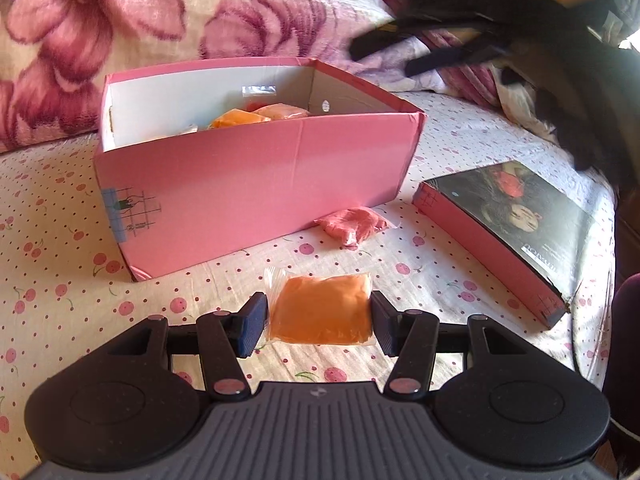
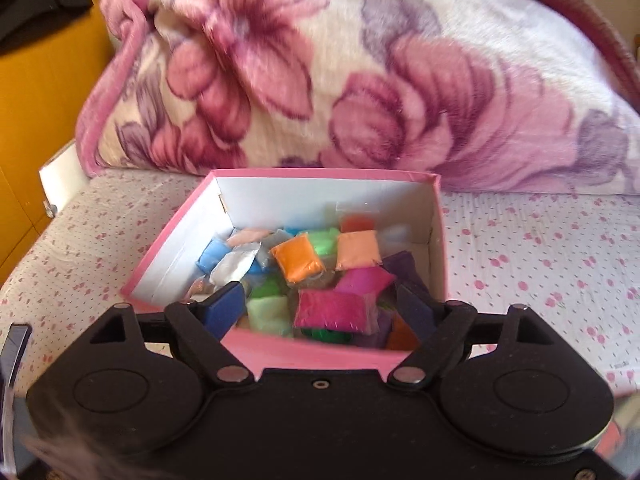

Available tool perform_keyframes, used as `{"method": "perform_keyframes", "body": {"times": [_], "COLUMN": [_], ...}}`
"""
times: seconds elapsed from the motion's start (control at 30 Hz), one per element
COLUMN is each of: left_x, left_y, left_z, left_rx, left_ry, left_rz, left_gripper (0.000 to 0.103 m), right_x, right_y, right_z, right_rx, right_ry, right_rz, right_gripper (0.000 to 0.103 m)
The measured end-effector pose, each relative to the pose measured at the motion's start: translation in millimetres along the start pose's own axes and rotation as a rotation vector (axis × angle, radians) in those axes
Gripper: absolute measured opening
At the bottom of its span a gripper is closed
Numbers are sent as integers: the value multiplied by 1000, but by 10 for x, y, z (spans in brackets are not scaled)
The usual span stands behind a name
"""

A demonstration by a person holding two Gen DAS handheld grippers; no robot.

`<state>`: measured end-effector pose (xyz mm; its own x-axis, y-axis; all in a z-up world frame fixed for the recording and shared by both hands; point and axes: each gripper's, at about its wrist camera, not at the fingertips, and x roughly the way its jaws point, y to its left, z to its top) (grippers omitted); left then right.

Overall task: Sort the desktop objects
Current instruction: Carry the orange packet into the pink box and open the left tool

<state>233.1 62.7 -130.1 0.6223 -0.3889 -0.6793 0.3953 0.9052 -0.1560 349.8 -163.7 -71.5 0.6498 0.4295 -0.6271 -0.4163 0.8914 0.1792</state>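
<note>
An orange clay packet (image 1: 322, 310) lies on the cherry-print sheet between the pads of my left gripper (image 1: 320, 322). The pads sit at its two sides and seem to touch it, while the packet rests on the bed. A pink clay packet (image 1: 352, 224) lies against the front of the pink box (image 1: 248, 196). My right gripper (image 2: 324, 312) is open and empty above the near end of the pink box (image 2: 328, 354), which holds several coloured clay packets, a magenta packet (image 2: 332, 310) lying just under the jaws. The right gripper shows blurred at the top right of the left wrist view (image 1: 436, 50).
The box lid (image 1: 516, 232) lies on its top at the right of the box. A flowered blanket (image 2: 360, 80) is piled behind the box. An orange cabinet (image 2: 44, 128) stands at the left. The bed edge is at the right, past the lid.
</note>
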Motion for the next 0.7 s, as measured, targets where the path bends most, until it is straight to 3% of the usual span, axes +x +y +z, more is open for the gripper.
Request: {"method": "perform_keyframes", "body": {"times": [0.17, 0.37, 0.57, 0.7], "left_x": [-105, -413, -731, -815], "left_y": [118, 241, 313, 290], "left_z": [18, 28, 104, 229], "left_rx": [-53, -123, -237, -273], "left_ry": [-33, -126, -241, -272], "left_rz": [33, 64, 70, 101], "left_gripper": [54, 54, 54, 54], "right_x": [-122, 181, 537, 644], "right_y": [-16, 1, 109, 161], "right_z": [-379, -746, -894, -900], "right_rx": [-23, -52, -102, -102], "right_ry": [-9, 48, 94, 99], "right_rz": [14, 49, 4, -35], "right_gripper": [84, 84, 84, 84]}}
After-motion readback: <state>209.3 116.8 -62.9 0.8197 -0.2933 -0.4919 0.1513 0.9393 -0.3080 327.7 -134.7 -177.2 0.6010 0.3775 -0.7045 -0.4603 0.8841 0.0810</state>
